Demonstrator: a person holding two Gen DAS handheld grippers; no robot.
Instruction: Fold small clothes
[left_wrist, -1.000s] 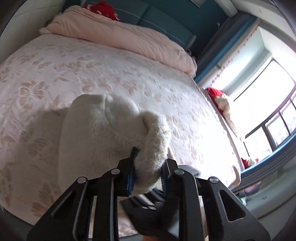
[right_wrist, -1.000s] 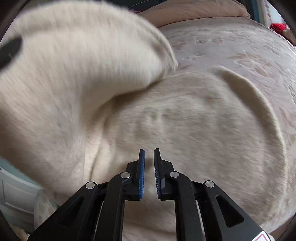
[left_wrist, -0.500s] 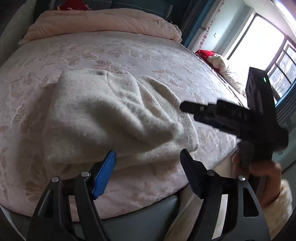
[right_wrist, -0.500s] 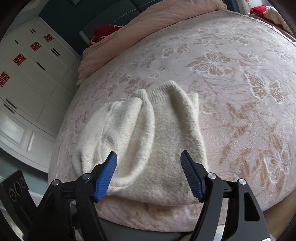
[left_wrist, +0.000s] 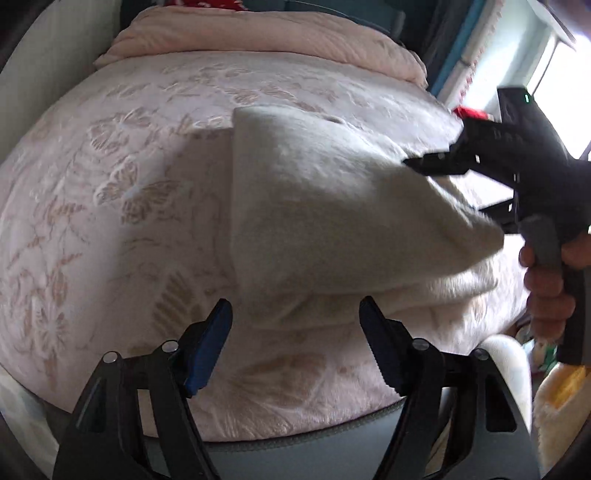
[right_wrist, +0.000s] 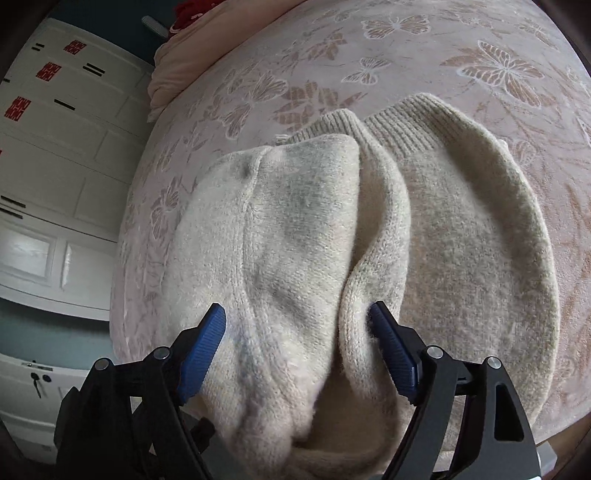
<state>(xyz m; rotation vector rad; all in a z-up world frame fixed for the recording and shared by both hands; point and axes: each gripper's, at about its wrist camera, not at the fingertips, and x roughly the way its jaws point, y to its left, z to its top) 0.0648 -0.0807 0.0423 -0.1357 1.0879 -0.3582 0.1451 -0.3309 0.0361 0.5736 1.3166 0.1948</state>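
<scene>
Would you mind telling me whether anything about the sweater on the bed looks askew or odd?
The cream sweater lies bunched rather than flat: one layer is humped over the other, leaving a deep crease.

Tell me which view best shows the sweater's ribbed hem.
The right wrist view: the cream sweater's ribbed hem is sharp and unobstructed at its far edge. The left wrist view shows only the blurred folded body, no ribbing.

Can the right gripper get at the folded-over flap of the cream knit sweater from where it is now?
Probably yes. The right gripper is open and empty, its jaws straddling the raised fold of the cream knit sweater on the pink butterfly-patterned bedspread. Nothing lies between them.
</scene>
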